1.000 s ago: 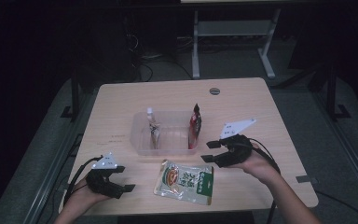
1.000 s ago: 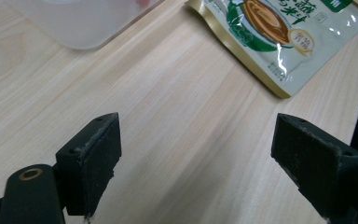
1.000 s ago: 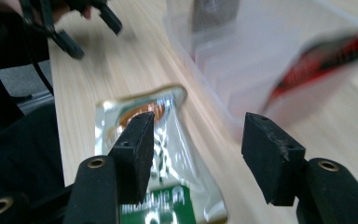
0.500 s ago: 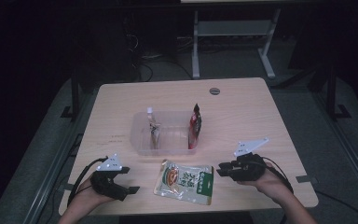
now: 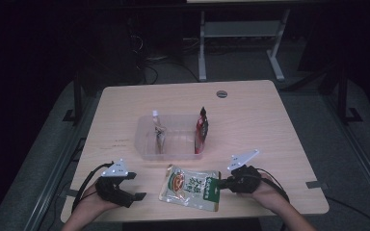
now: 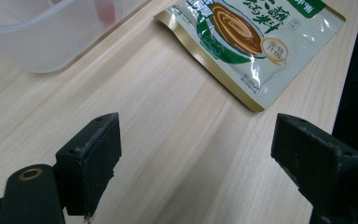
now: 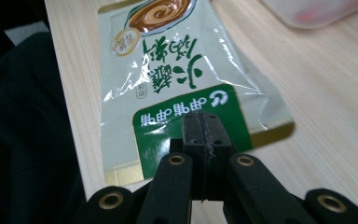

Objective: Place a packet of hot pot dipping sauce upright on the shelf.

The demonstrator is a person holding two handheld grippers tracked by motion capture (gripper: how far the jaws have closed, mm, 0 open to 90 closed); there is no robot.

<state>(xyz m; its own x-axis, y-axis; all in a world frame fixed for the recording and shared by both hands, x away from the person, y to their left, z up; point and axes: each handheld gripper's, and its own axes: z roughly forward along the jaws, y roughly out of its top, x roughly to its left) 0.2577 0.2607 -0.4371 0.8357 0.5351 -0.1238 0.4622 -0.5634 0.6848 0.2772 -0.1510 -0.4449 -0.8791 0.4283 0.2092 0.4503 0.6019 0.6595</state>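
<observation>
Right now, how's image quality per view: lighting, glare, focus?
High view: dim, room beyond the table nearly black, clear bin low-contrast. Left gripper view: well lit; bin blurred at the top edge, mild sheen on the sauce pouch. Right gripper view: glare streaks across the pouch film, far print soft, right tool sharp and shut on the pouch's green edge.

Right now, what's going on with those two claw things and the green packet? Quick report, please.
Right gripper has just closed on the green sauce pouch at its edge. Left gripper open over bare table. Clear tub just beyond; nothing in the way.
</observation>
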